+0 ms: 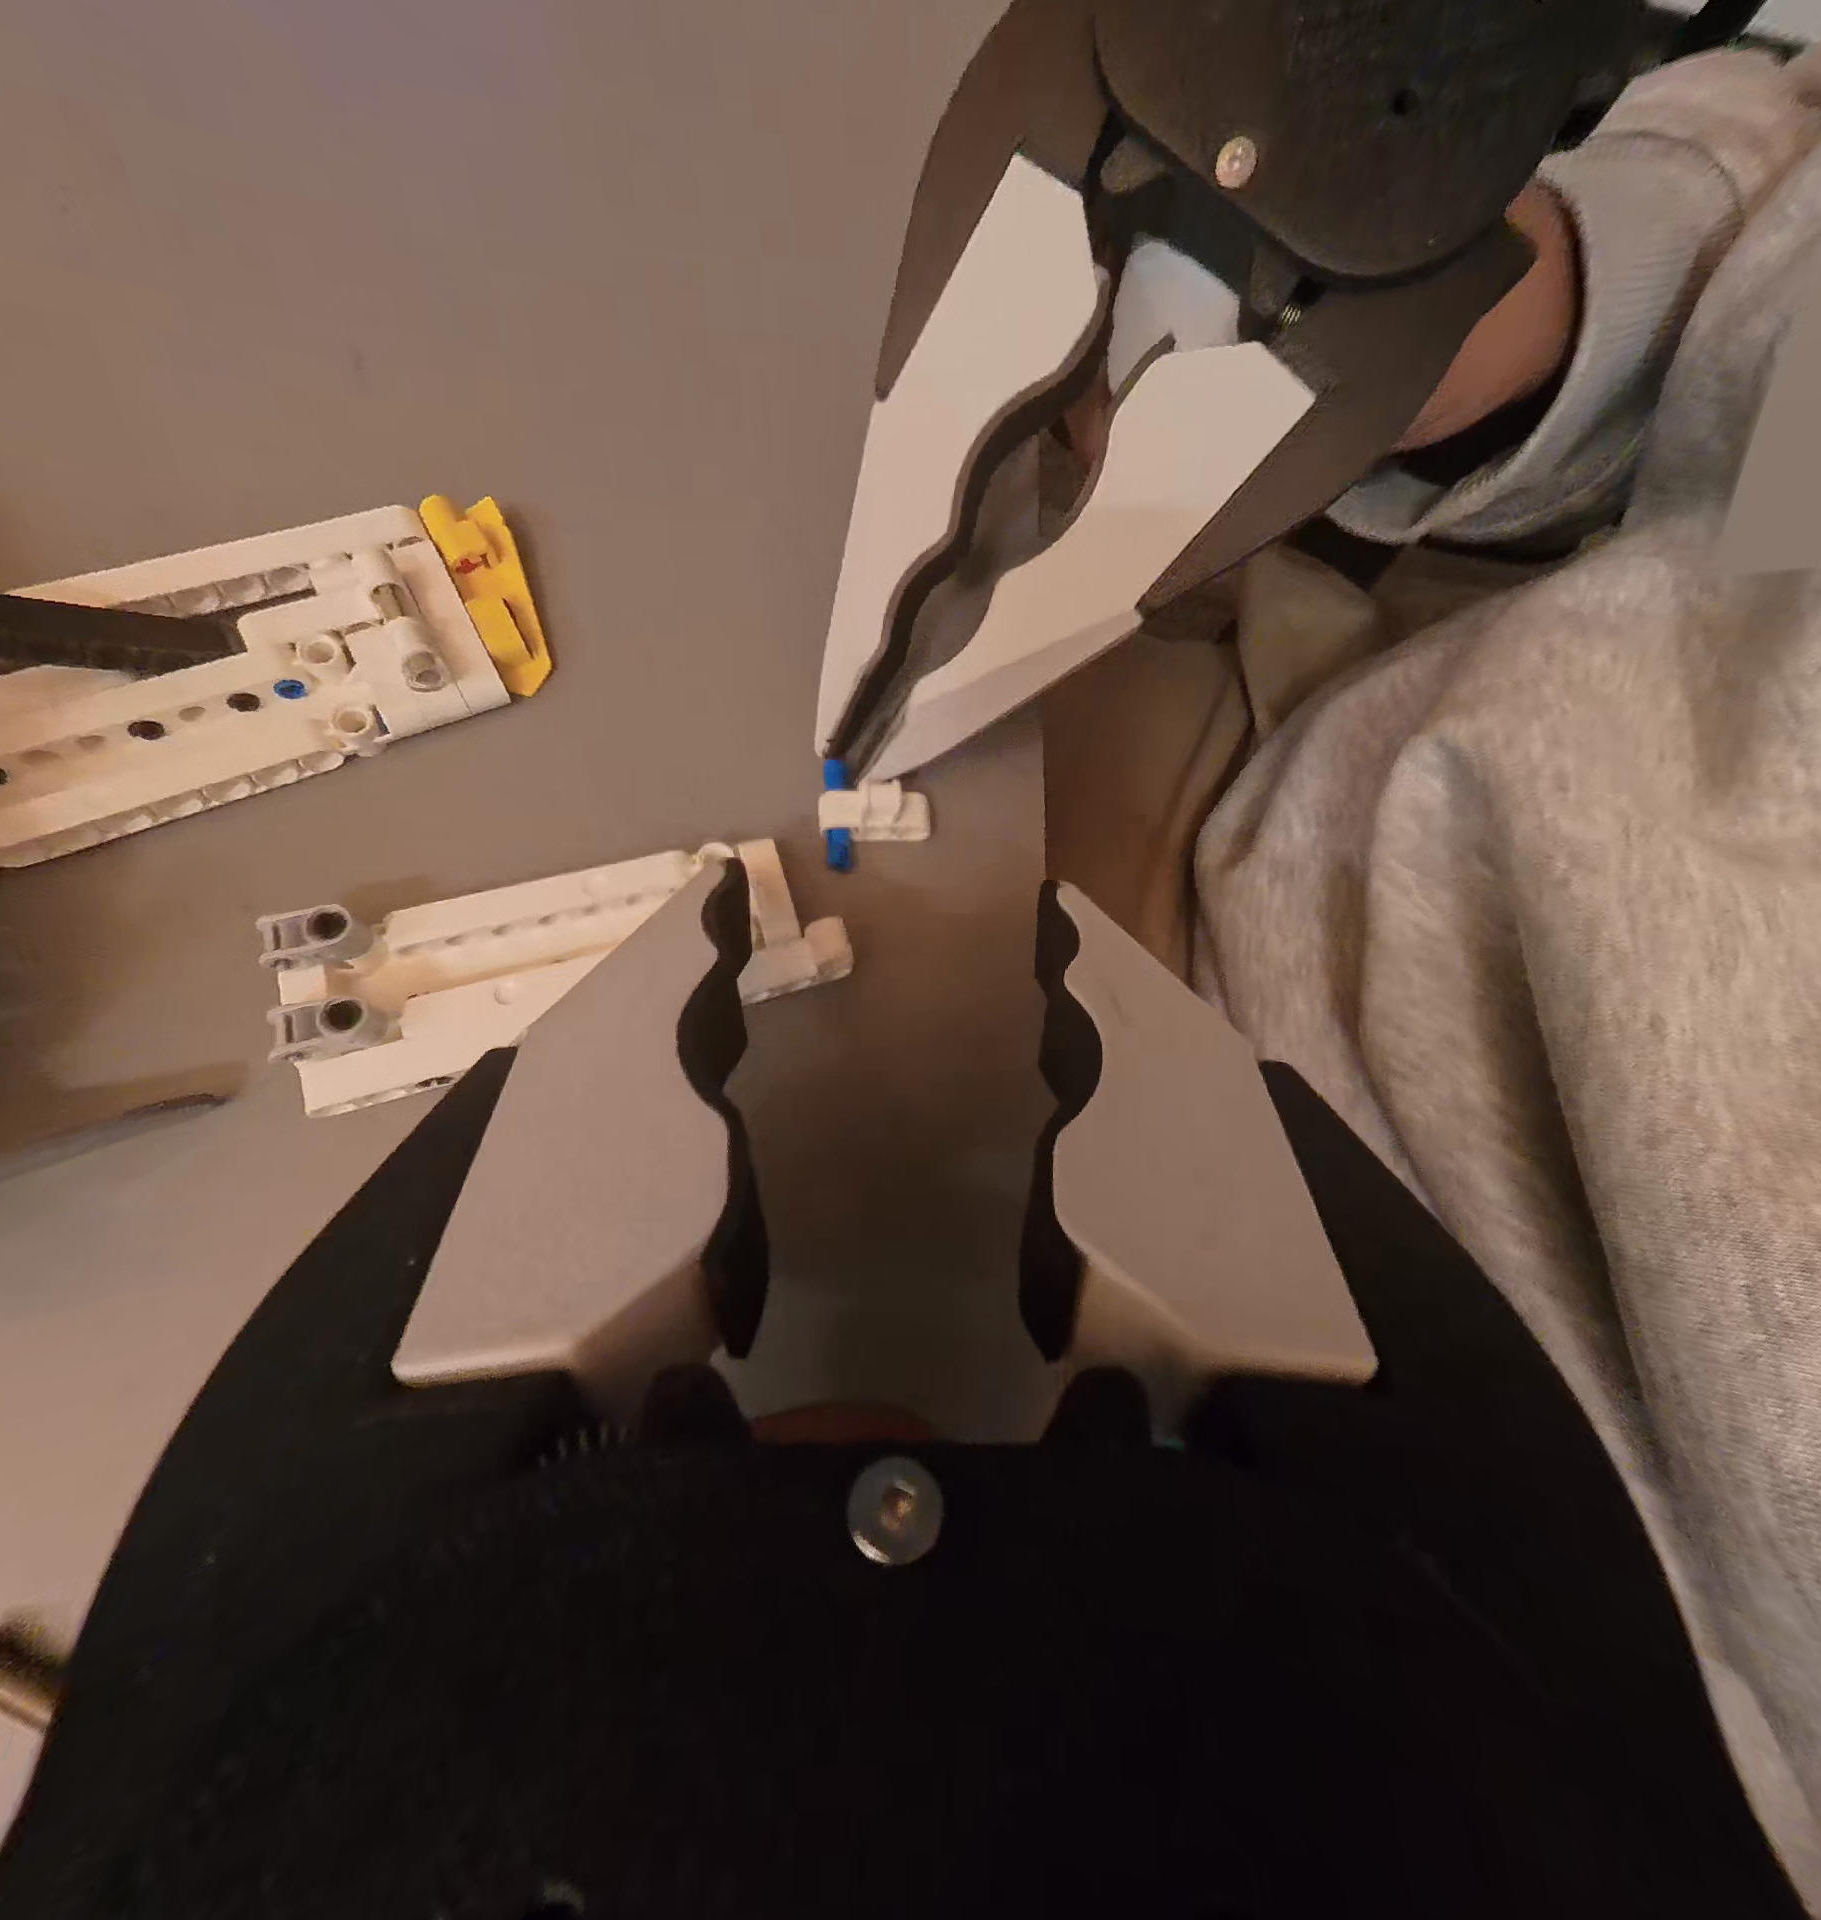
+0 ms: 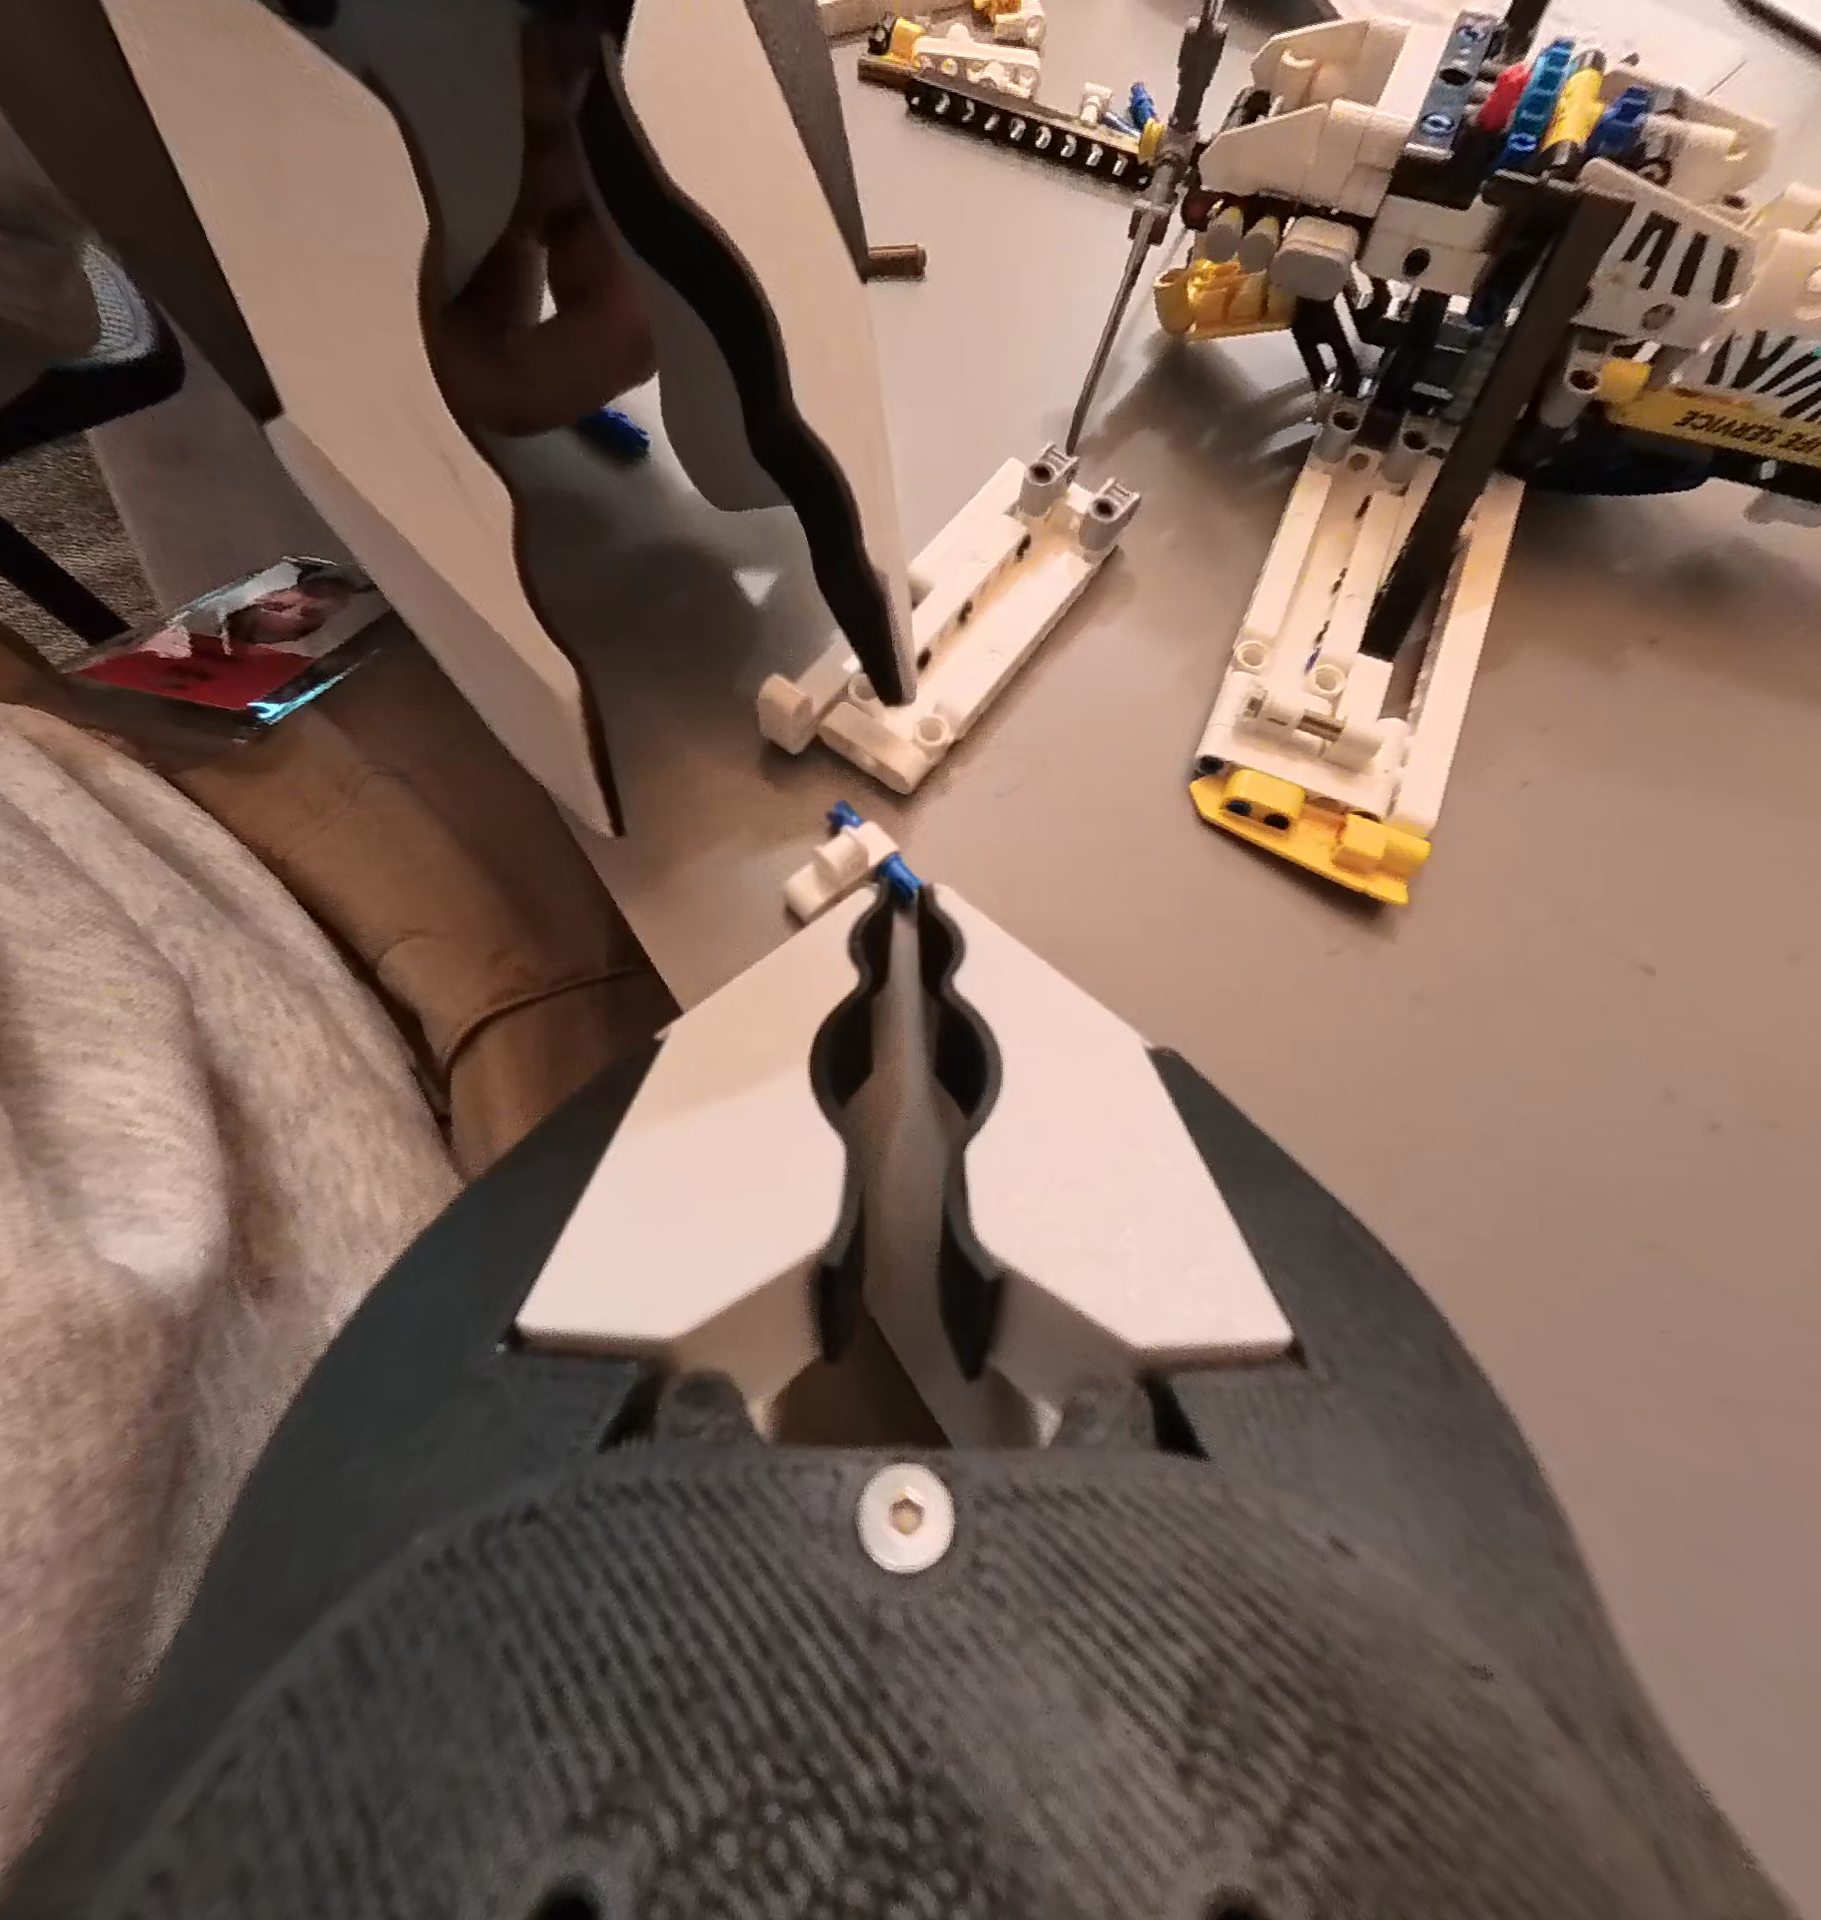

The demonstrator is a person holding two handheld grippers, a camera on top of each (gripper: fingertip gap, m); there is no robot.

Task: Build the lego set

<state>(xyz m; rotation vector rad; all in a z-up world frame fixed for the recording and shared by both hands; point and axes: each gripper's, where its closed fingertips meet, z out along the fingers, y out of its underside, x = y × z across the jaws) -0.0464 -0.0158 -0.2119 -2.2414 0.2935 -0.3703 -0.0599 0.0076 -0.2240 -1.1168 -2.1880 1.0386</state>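
The right hand-held gripper (image 2: pixel 898 902) is closed on one end of a blue pin (image 2: pixel 898 871), which runs through a small white connector (image 2: pixel 833 864) at its tips, low over the surface (image 2: pixel 1508 1143). The pin's long axis lies roughly in line with the fingers; the connector sticks out to their left. The left hand-held gripper (image 1: pixel 890 894) hangs open and empty, the connector (image 1: pixel 875 814) just ahead of its fingertips, the white beam assembly (image 1: pixel 532 977) at its left finger. The right is nearer; any seating push runs along the pin.
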